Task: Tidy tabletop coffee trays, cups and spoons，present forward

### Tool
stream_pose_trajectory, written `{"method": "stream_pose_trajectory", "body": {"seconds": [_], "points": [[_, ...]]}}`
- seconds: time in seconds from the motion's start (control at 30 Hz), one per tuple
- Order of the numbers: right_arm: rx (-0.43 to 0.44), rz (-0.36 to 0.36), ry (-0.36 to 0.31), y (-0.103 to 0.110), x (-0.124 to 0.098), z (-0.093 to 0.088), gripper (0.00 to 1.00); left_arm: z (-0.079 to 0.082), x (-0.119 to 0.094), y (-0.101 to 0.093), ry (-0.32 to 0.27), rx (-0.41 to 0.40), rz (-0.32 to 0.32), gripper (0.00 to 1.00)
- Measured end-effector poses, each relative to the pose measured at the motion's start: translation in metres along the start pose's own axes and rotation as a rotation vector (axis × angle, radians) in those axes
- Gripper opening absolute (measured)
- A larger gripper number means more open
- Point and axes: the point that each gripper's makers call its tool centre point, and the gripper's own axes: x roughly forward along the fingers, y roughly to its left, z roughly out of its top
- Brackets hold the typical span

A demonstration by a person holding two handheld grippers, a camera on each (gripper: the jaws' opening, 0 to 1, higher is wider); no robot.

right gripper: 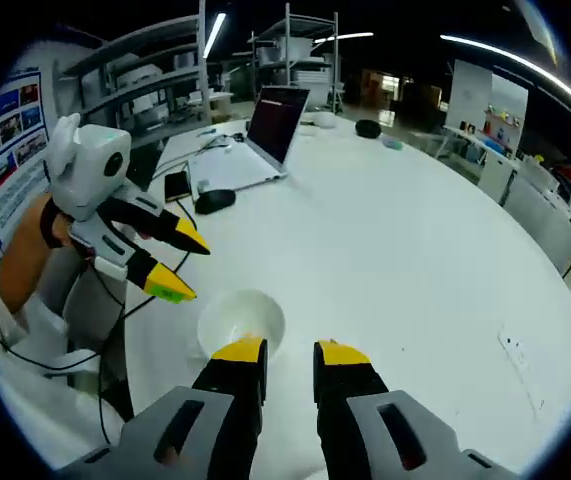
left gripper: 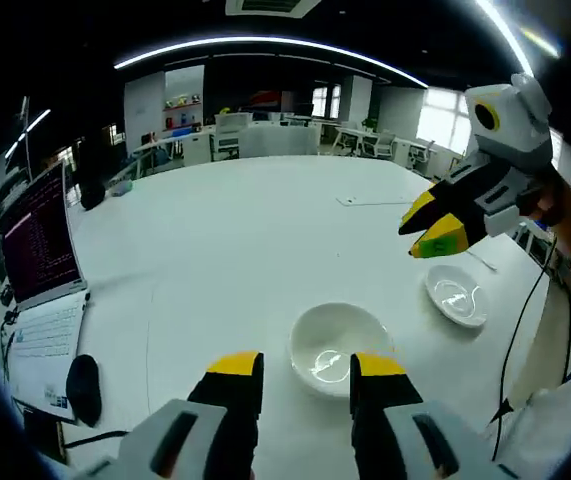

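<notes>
Left gripper view: left gripper (left gripper: 305,375) jaws parted, gripping nothing; white bowl (left gripper: 340,348) sits on the table (left gripper: 235,250) right past the tips, nearly centred, slightly toward the right jaw. Saucer (left gripper: 457,295) lies further right, under the right gripper (left gripper: 427,232), also spread and unladen.

Right gripper view: right gripper (right gripper: 290,358) released; bowl (right gripper: 241,322) just beyond its left jaw tip. Left gripper (right gripper: 180,265) hovers beside it. Both close; left looks better lined up for the bowl.

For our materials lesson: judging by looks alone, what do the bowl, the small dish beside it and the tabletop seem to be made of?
Bowl: probably glazed ceramic; white, glossy, with bright reflections of the lights inside. It could be glossy plastic.
Small dish: the same white, shiny look, likely glazed ceramic too.
Tabletop: smooth, matte white, perhaps laminate or painted board; it gives only a soft, dull sheen.
</notes>
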Motion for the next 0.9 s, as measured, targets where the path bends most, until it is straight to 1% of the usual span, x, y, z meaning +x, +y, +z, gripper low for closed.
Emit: {"method": "stream_pose_trajectory", "body": {"seconds": [0.03, 0.1, 0.13, 0.2, 0.23, 0.33, 0.4, 0.43, 0.47, 0.5, 0.53, 0.6, 0.77, 0.8, 0.83, 0.9], "points": [[0.005, 0.008, 0.031, 0.003, 0.005, -0.004, 0.20, -0.006, -0.003, -0.007, 0.016, 0.000, 0.002, 0.36], [0.006, 0.014, 0.056, 0.009, 0.017, -0.007, 0.20, -0.012, -0.001, -0.013, 0.033, -0.002, 0.004, 0.36], [0.000, 0.018, 0.073, 0.009, 0.021, -0.009, 0.20, -0.016, 0.000, -0.014, 0.047, 0.004, 0.011, 0.36], [0.003, 0.017, 0.098, 0.012, 0.029, -0.013, 0.20, -0.020, 0.003, -0.016, 0.057, -0.001, 0.015, 0.36], [0.001, 0.018, 0.102, 0.013, 0.031, -0.014, 0.20, -0.020, 0.005, -0.013, 0.066, -0.004, 0.011, 0.36], [0.009, 0.013, 0.147, 0.016, 0.038, -0.022, 0.19, -0.025, 0.007, -0.015, 0.081, -0.015, 0.005, 0.36], [0.004, 0.009, 0.180, 0.017, 0.042, -0.027, 0.19, -0.027, 0.011, -0.015, 0.088, -0.014, 0.014, 0.36], [0.000, 0.005, 0.191, 0.016, 0.044, -0.029, 0.18, -0.027, 0.014, -0.012, 0.096, -0.012, 0.014, 0.36], [0.000, -0.003, 0.223, 0.014, 0.046, -0.033, 0.18, -0.027, 0.016, -0.011, 0.103, -0.012, 0.020, 0.36], [-0.001, -0.001, 0.219, 0.015, 0.048, -0.032, 0.18, -0.028, 0.017, -0.011, 0.106, -0.005, 0.027, 0.36], [-0.003, 0.004, 0.226, 0.015, 0.052, -0.031, 0.18, -0.031, 0.020, -0.011, 0.125, 0.015, 0.043, 0.36], [-0.014, 0.000, 0.244, 0.015, 0.056, -0.031, 0.18, -0.031, 0.022, -0.007, 0.133, 0.003, 0.046, 0.36], [-0.038, -0.021, 0.295, 0.013, 0.070, -0.034, 0.18, -0.033, 0.028, -0.013, 0.155, -0.009, 0.041, 0.36], [-0.045, -0.047, 0.317, 0.009, 0.071, -0.035, 0.18, -0.034, 0.029, -0.013, 0.162, -0.013, 0.042, 0.36], [-0.073, -0.066, 0.330, 0.005, 0.072, -0.036, 0.18, -0.035, 0.031, -0.013, 0.172, -0.026, 0.049, 0.37], [-0.079, -0.074, 0.334, 0.005, 0.077, -0.037, 0.17, -0.038, 0.035, -0.012, 0.184, -0.027, 0.066, 0.37]]}}
